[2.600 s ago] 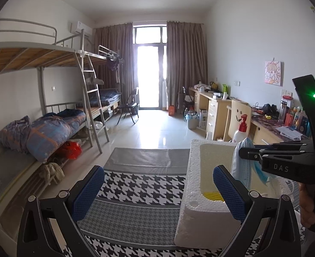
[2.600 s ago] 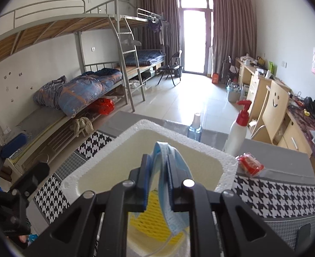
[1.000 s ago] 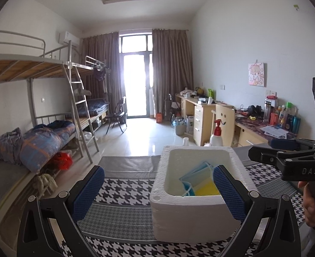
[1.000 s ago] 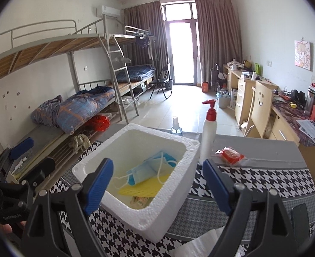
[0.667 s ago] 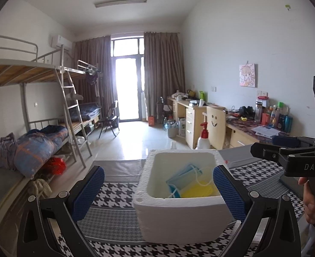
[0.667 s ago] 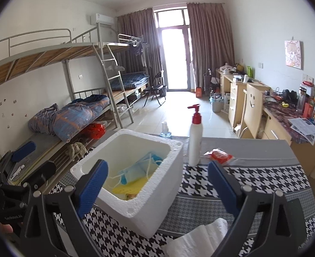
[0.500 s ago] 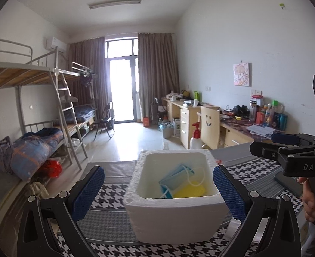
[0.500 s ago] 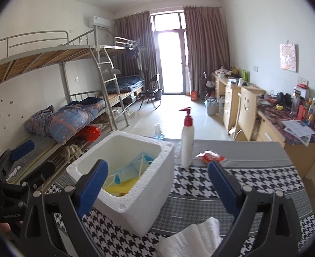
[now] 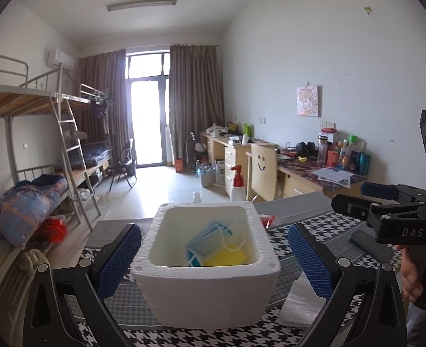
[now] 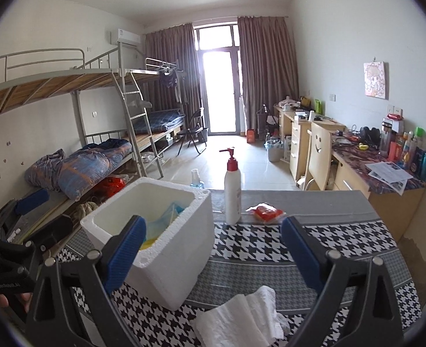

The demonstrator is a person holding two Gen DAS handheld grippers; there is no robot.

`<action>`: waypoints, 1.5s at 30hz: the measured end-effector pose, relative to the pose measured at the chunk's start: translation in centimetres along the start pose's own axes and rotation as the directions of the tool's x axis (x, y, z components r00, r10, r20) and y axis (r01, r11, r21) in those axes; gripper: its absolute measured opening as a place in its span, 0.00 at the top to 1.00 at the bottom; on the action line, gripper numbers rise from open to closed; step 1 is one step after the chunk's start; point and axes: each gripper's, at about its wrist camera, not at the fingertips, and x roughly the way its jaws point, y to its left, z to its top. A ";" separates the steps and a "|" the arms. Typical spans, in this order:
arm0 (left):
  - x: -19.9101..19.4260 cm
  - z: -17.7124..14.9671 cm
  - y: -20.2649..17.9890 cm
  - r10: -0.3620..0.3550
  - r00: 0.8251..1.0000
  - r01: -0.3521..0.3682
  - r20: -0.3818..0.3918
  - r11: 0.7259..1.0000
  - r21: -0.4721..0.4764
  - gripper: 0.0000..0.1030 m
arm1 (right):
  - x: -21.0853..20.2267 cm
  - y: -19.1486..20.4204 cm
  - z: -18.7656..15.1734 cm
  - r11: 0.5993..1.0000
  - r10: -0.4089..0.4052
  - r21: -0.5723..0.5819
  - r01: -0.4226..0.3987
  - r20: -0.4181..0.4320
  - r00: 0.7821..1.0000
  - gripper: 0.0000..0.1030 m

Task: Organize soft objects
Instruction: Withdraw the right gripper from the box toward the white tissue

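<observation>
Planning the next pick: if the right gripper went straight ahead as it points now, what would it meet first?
Probably the pump bottle; the right gripper is open and empty, with the foam box just left of its line. Depth is unclear.

Left gripper (image 9: 214, 256): jaws wide apart, nothing held, level, pointing forward. Right gripper (image 10: 211, 253): jaws wide apart, nothing held, tilted slightly down. A hand (image 9: 411, 282) grips the right gripper's handle at far right.

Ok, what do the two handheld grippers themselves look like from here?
Both are matte black plastic frames with silver screws and two fingers faced with blue textured pads. The left gripper looks the same in its own view as the right gripper. From the left camera, the right one's body shows white "DAS" lettering and a green light.
</observation>
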 end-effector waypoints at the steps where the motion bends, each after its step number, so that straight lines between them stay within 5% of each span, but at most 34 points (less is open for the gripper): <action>1: 0.0 0.0 -0.1 -0.007 1.000 0.007 0.000 1.000 0.004 0.01 | -0.1 -0.1 -0.2 1.000 -0.008 0.001 0.008 0.002 1.000 0.06; 25: -0.2 -1.1 -4.1 -0.130 0.991 0.130 0.009 0.992 0.005 0.01 | -3.3 -2.5 -3.1 0.995 -0.099 -0.004 0.100 0.045 0.994 0.06; 45: 0.0 -3.9 -4.8 -0.154 0.988 0.154 -0.008 0.988 -0.018 0.01 | -3.2 -4.2 -7.1 0.993 -0.114 0.023 0.114 0.001 0.993 0.06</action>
